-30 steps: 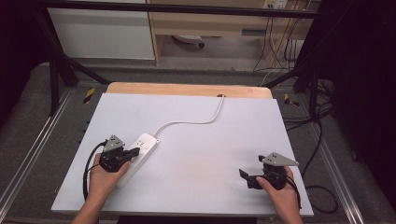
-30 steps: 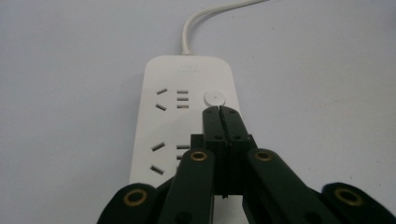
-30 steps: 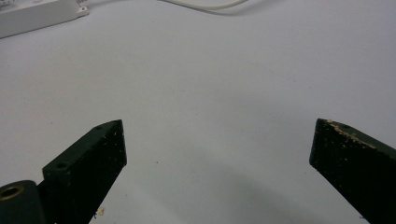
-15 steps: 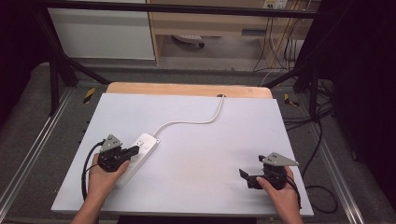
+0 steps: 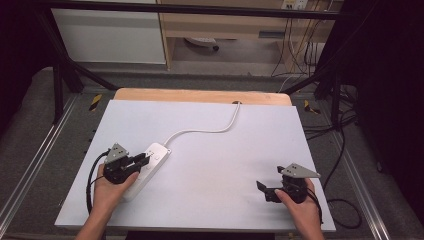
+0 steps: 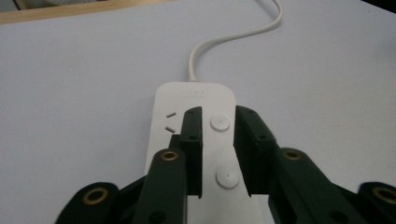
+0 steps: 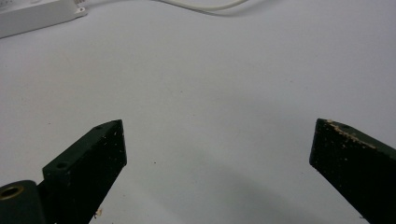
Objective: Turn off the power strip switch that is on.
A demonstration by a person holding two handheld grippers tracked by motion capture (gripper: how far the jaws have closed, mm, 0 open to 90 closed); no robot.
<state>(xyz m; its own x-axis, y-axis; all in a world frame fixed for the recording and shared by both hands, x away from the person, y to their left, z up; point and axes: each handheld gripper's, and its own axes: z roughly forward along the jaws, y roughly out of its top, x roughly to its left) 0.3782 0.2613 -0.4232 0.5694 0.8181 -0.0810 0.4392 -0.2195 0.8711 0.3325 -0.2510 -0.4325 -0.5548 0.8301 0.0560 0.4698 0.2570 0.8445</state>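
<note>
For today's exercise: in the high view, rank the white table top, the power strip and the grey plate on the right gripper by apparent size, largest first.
1. White table top
2. Power strip, partly covered by the left gripper
3. Grey plate on the right gripper

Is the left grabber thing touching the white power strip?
Cannot tell. In the left gripper view, the left gripper has its jaws over the top of the power strip, with two round buttons between them, but no contact or gap shows plainly.
</note>
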